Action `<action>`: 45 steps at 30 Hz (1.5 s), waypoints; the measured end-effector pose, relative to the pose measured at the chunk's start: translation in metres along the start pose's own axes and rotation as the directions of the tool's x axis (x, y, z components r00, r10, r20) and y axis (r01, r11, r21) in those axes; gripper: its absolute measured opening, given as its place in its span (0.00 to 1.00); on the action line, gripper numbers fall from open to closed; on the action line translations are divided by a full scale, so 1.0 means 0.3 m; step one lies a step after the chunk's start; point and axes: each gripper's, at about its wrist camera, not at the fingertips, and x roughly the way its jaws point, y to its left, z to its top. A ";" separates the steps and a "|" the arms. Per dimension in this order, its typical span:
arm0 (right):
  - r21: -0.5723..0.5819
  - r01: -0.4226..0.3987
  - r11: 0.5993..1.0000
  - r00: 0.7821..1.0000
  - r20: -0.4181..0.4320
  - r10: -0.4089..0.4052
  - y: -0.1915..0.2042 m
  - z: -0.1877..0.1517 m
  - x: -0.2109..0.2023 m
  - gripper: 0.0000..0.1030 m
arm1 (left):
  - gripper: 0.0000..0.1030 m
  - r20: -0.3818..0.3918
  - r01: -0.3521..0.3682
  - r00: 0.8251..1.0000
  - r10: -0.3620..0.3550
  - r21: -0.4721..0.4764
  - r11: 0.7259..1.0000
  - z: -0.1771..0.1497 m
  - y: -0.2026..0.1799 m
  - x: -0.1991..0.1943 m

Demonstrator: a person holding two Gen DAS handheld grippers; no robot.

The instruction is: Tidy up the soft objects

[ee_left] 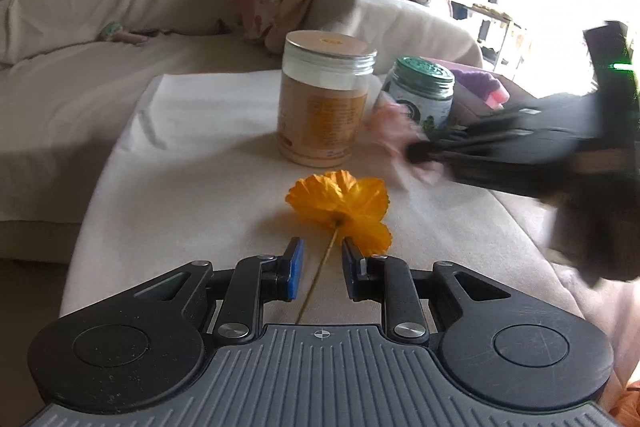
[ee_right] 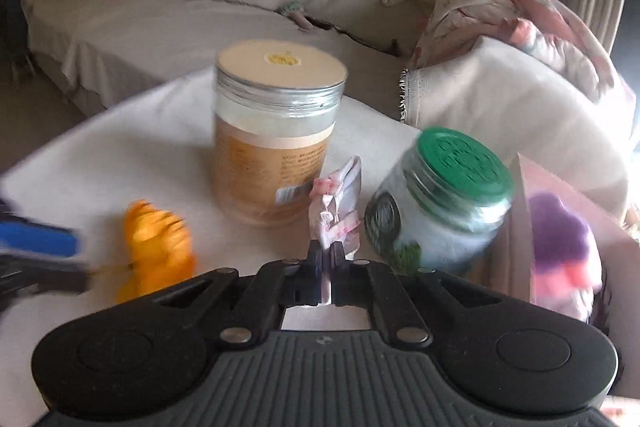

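Your right gripper (ee_right: 327, 253) is clamped on the pink-and-white cloth (ee_right: 338, 205), between the tall jar (ee_right: 276, 143) and the green-lidded jar (ee_right: 440, 203). Your left gripper (ee_left: 320, 269) straddles the orange flower's stem (ee_left: 320, 275); its pads seem clear of it.

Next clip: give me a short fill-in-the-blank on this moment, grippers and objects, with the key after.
1. The right gripper is shut on a pink-and-white ____.
2. The stem of the orange flower lies between the pads of the ____ gripper, which do not press on it.
3. The smaller jar has a ____ lid.
4. The purple soft thing sits in a ____ box.

Missing words: cloth; left; green; pink
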 end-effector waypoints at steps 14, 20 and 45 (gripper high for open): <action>0.133 0.031 0.991 0.999 0.026 -0.034 -0.084 -0.418 -0.389 0.06 | 0.23 -0.078 0.127 0.990 -0.120 0.087 0.988 -0.006 -0.195 0.069; 0.221 0.062 0.973 0.996 0.051 -0.076 -0.129 -0.484 -0.405 0.53 | 0.23 -0.123 0.206 0.975 -0.187 0.176 0.963 -0.021 -0.310 0.031; 0.303 -0.007 0.953 0.991 0.128 -0.033 -0.160 -0.571 -0.419 0.65 | 0.24 -0.216 0.119 0.975 -0.047 0.333 0.935 -0.031 -0.338 0.013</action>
